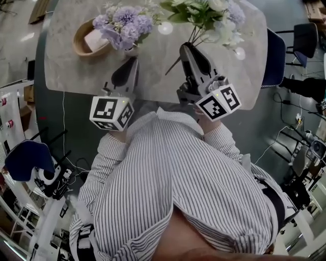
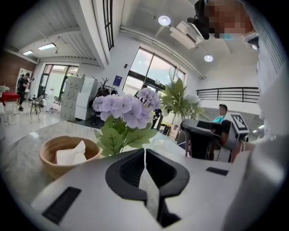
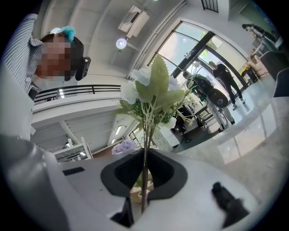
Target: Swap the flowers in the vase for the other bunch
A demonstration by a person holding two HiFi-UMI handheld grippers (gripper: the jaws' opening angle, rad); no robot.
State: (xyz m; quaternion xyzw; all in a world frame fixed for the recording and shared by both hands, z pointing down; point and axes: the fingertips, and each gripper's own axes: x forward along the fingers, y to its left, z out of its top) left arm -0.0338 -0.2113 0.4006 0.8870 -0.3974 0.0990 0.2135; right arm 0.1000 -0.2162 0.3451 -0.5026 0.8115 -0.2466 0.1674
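Two grippers over table (image 1: pixel 153 81), near edge. I read left gripper (image 1: pixel 134 60) as jaws together, nothing between, tips toward purple bunch (image 1: pixel 125 25) just beyond. Right gripper (image 1: pixel 185 47): jaws clamped on thin stems (image 3: pixel 145 135) of white-and-green bunch (image 1: pixel 209 14), whose blooms reach toward table's far right corner. Purple bunch stands left of middle, toward far edge; probably in vase, but I can't see its base behind left gripper. Wooden bowl (image 1: pixel 84 43) holding white tissue (image 1: pixel 95 38) just beside it, by left edge.
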